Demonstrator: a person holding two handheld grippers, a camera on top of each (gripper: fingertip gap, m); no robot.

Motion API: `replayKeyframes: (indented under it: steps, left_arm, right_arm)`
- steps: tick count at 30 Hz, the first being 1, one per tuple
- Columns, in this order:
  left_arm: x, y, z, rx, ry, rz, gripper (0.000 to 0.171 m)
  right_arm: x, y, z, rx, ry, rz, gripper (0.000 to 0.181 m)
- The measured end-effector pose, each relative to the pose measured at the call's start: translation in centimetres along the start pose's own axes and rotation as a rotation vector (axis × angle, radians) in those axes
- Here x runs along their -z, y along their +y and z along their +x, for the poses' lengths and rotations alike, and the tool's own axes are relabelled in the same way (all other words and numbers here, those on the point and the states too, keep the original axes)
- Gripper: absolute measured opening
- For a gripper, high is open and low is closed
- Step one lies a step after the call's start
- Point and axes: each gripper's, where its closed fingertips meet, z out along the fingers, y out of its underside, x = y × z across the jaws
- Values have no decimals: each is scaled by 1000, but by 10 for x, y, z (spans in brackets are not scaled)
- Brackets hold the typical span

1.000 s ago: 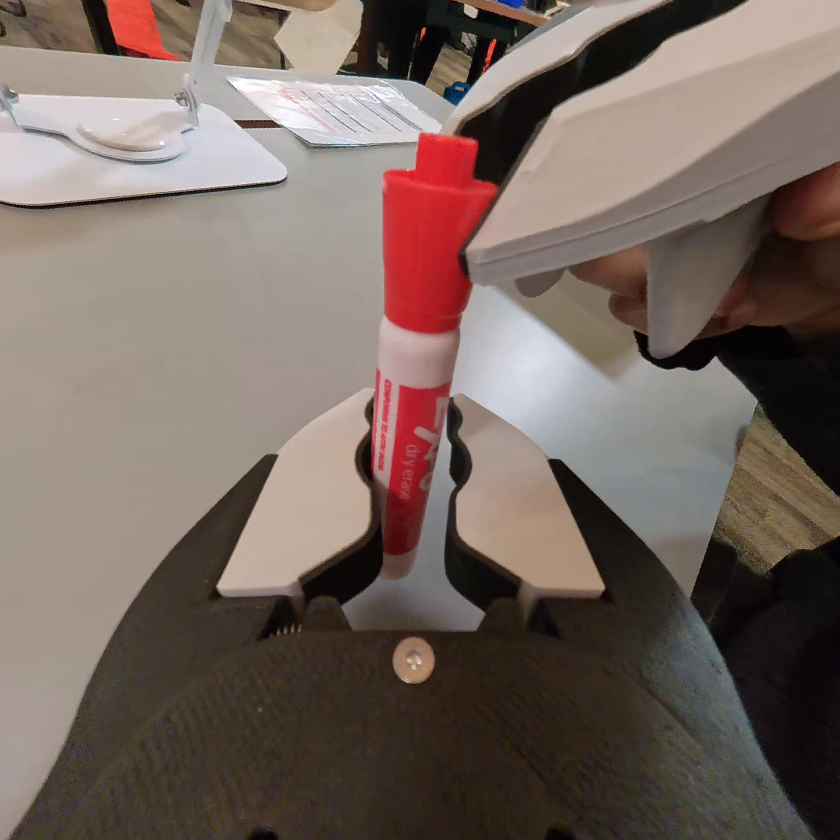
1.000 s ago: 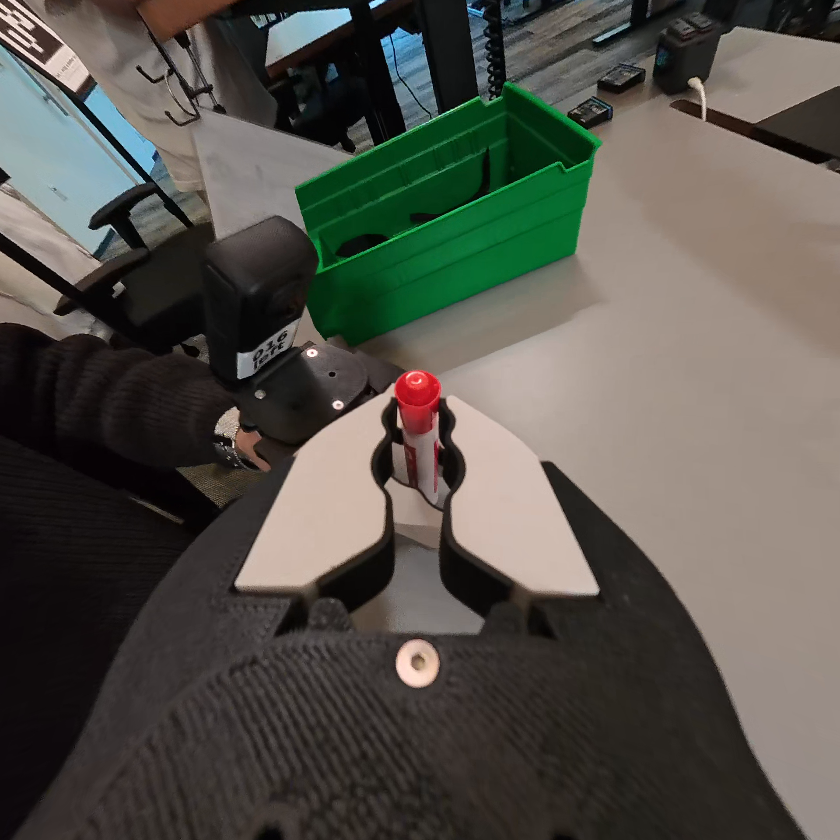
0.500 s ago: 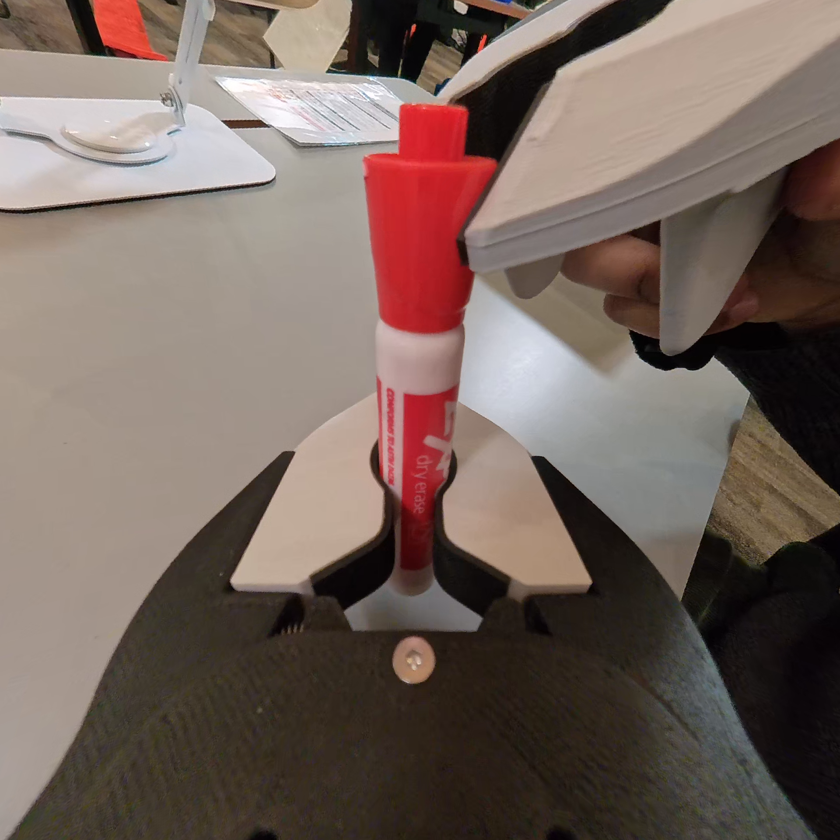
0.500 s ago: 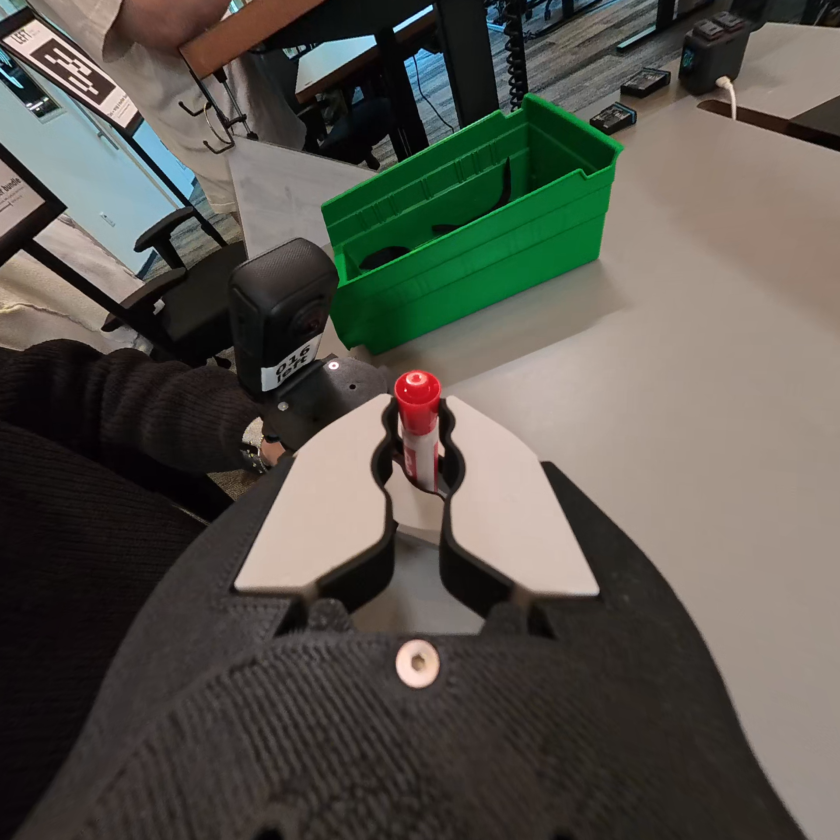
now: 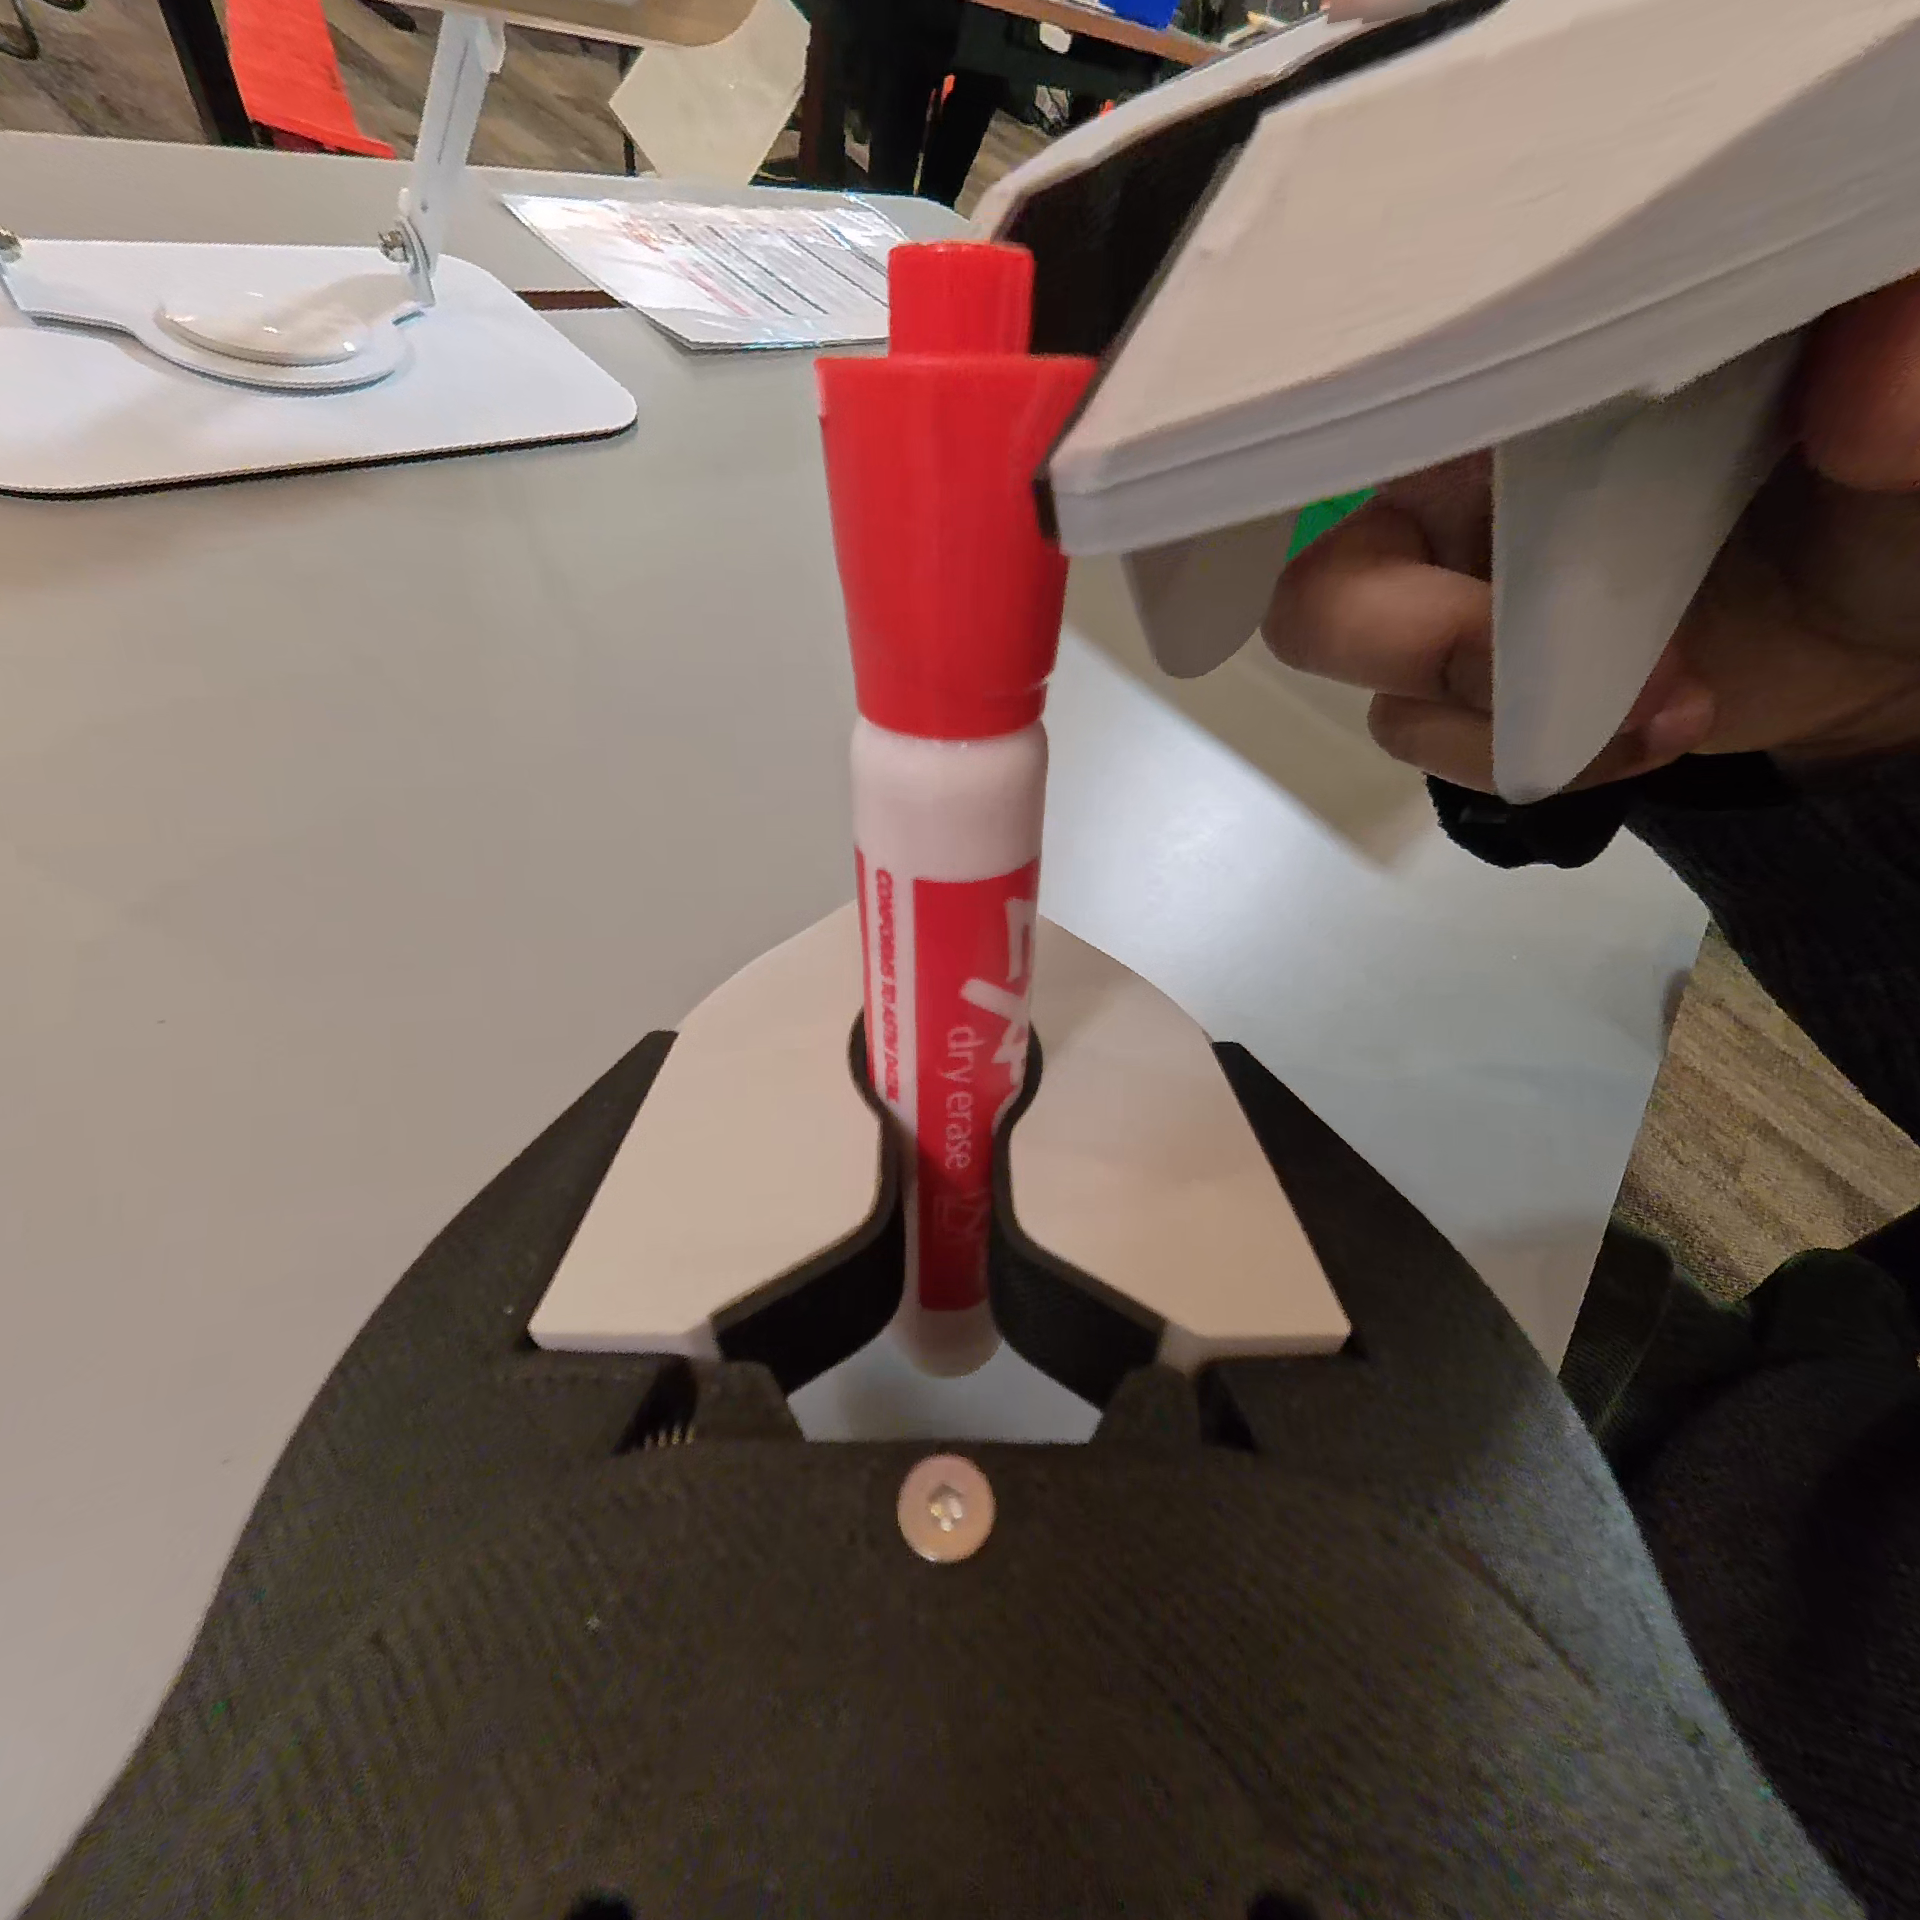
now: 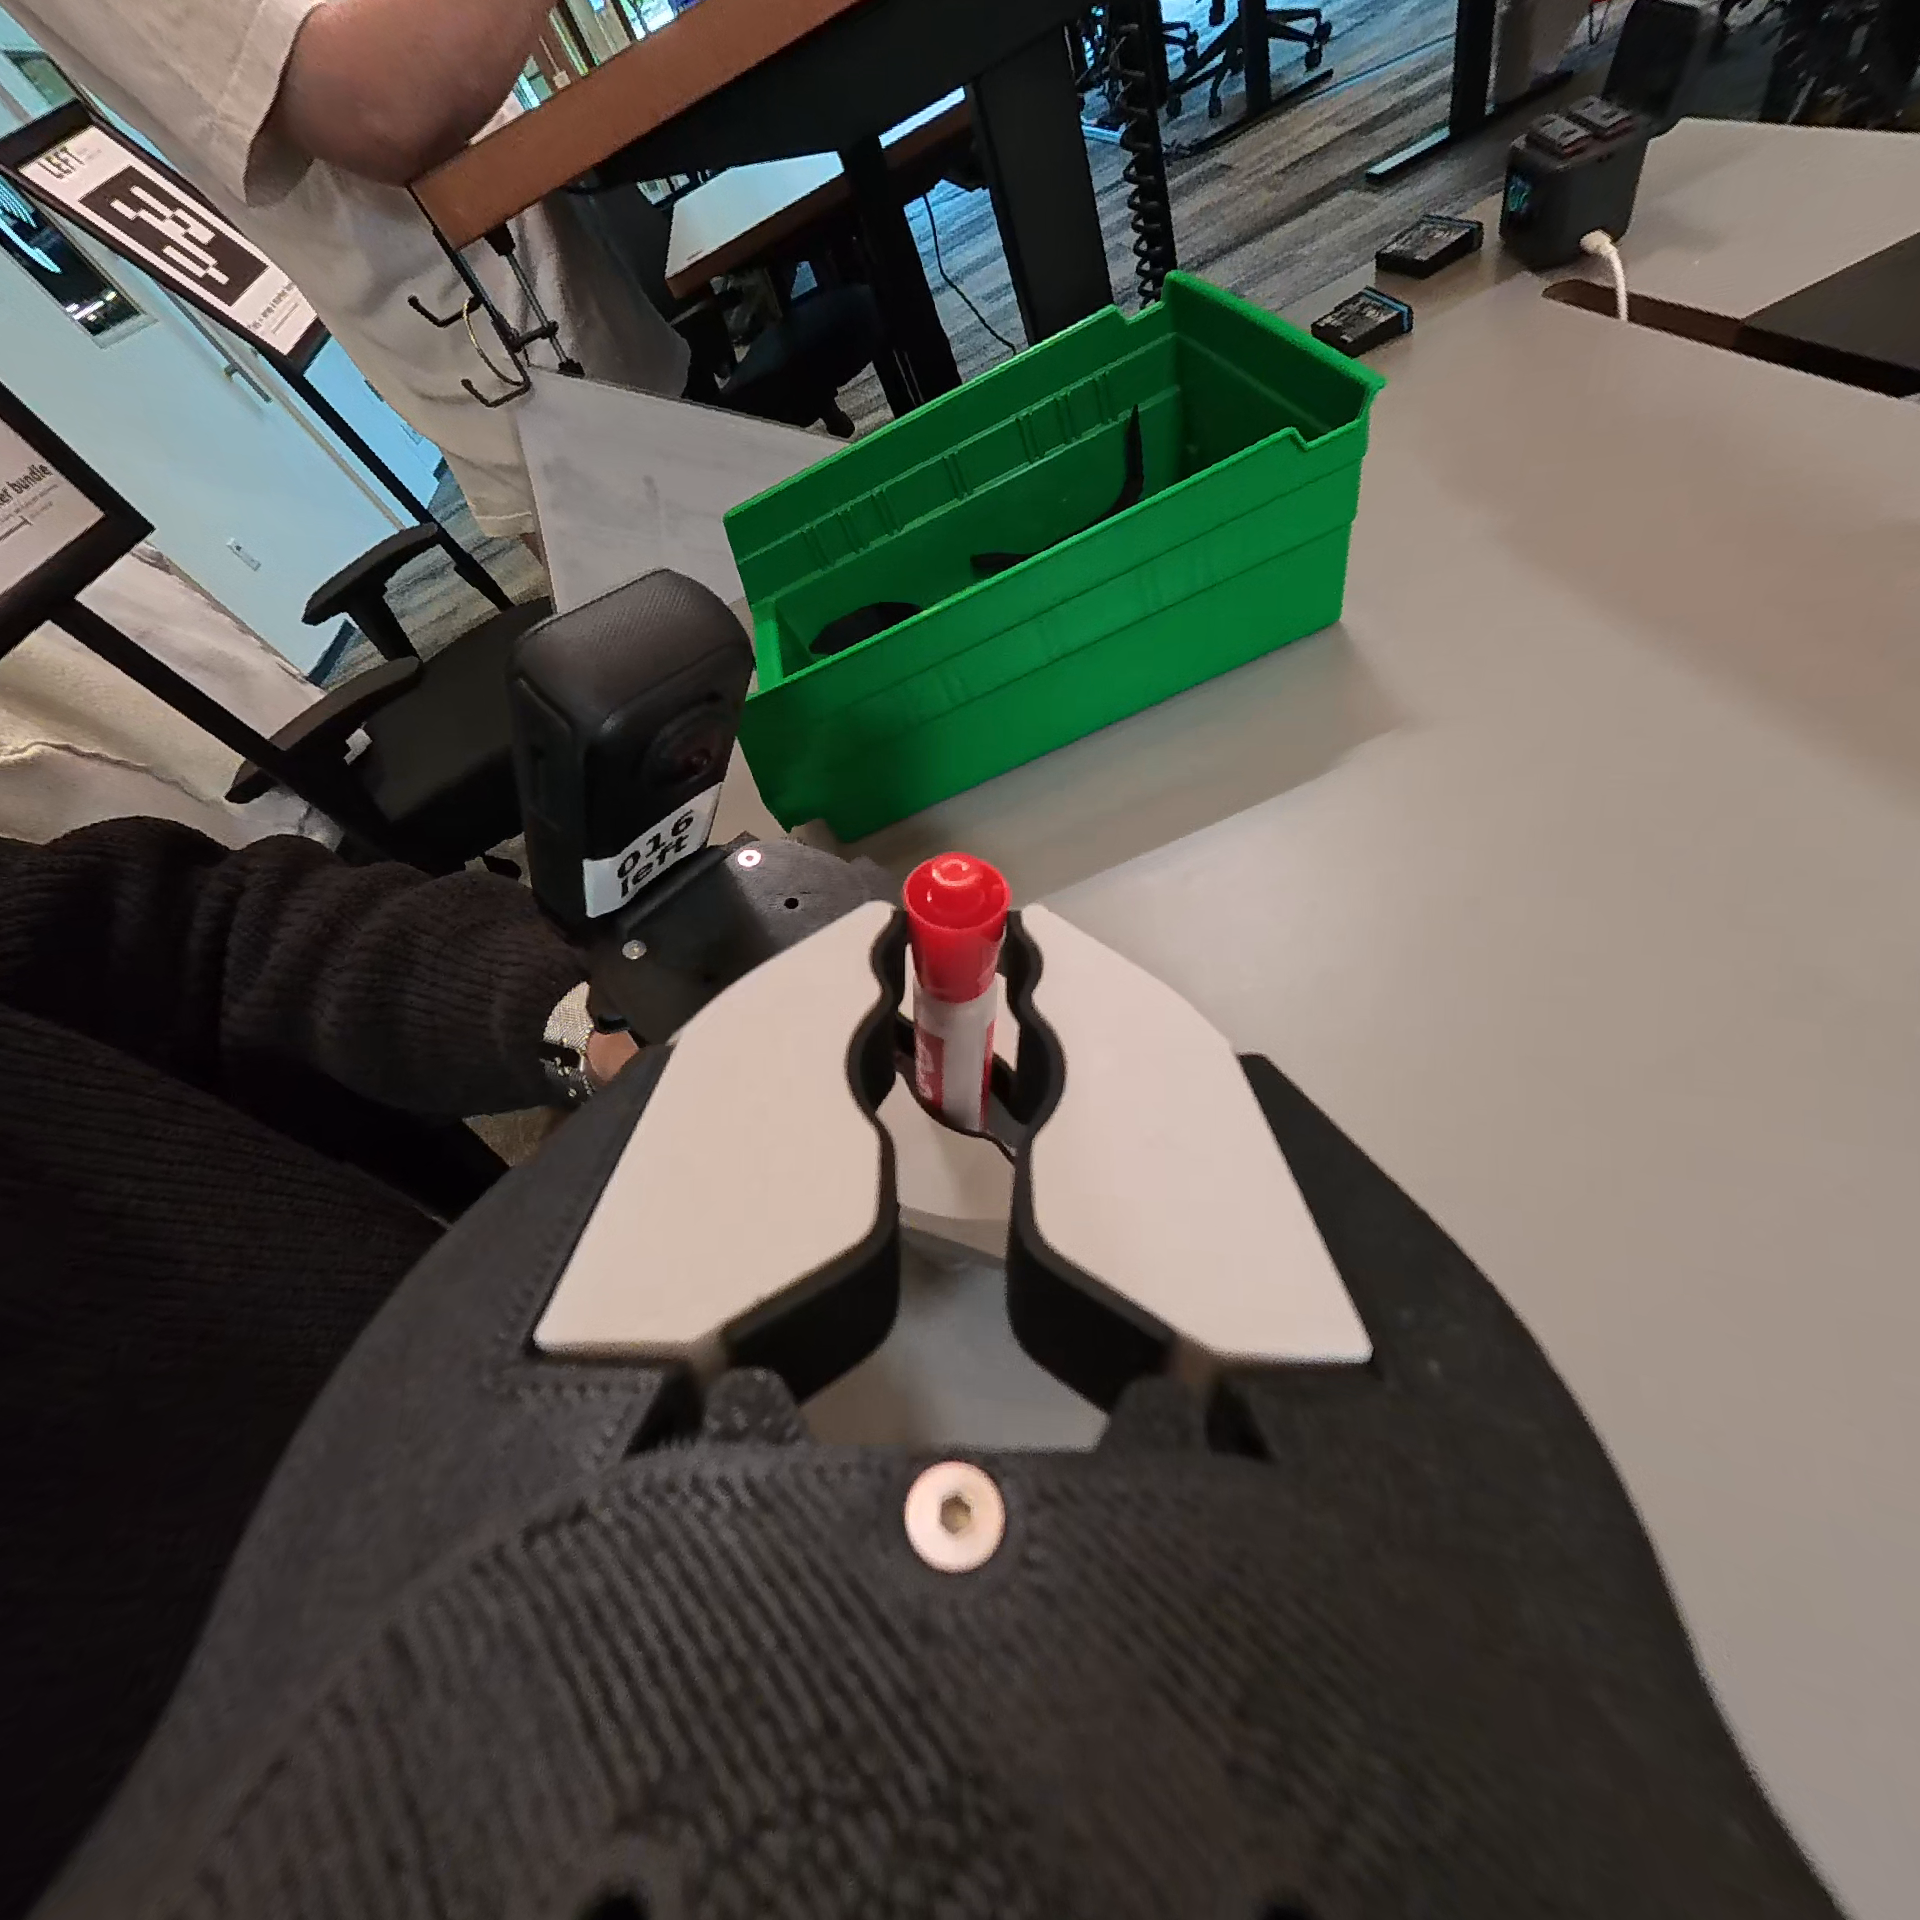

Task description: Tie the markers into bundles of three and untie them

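Note:
A red dry-erase marker (image 5: 945,623) stands upright over the grey table (image 5: 364,779). My left gripper (image 5: 951,997) is shut on its white-and-red barrel near the lower end. My right gripper (image 6: 954,935) is shut on the marker's red cap (image 6: 954,904). In the left wrist view it comes in from the upper right (image 5: 1403,312), with one finger against the cap's side. The left gripper's camera body (image 6: 623,748) shows in the right wrist view. No other markers or ties are in view outside the bin.
A green bin (image 6: 1039,665) with black straps (image 6: 1101,488) inside stands on the table behind the marker. A white pad with a stand (image 5: 260,416) and a laminated sheet (image 5: 748,270) lie at the far left. Chargers (image 6: 1569,197) sit at the far right. A person stands beyond the table. The tips of one gripper are about 9 centimeters away from the tips of the other.
My left gripper has closed from open onto the marker's barrel. Both grippers and the marker have shifted slightly; the right gripper keeps its hold on the cap.

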Motion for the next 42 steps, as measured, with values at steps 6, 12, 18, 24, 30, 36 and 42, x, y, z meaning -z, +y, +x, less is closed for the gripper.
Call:
replayKeyframes:
  steps: [6, 12, 18, 24, 30, 36, 42]
  left_arm:
    - [0, 0, -1, -1, -3, 0, 11]
    - [0, 0, -1, -2, -4, 0, 11]
    - [0, 0, 0, -5, -1, -2, 11]
    - [-1, 1, 1, -6, 7, -3, 11]
    - [0, 0, 5, 3, 34, 5, 11]
    - [2, -5, 13, 25, 99, 39, 11]
    - [5, -9, 17, 51, 138, 69, 11]
  right_arm:
    - [2, -2, 1, -22, -5, 14, 24]
    - [1, -1, 2, -19, 1, 6, 23]
    - [1, 0, 2, -19, 2, 4, 19]
    - [0, 1, 2, -17, -5, 3, 19]
    - [1, 1, 0, -5, -7, -4, 18]
    - [2, -1, -4, 4, -14, -5, 18]
    - [2, -3, -8, 23, -12, -15, 18]
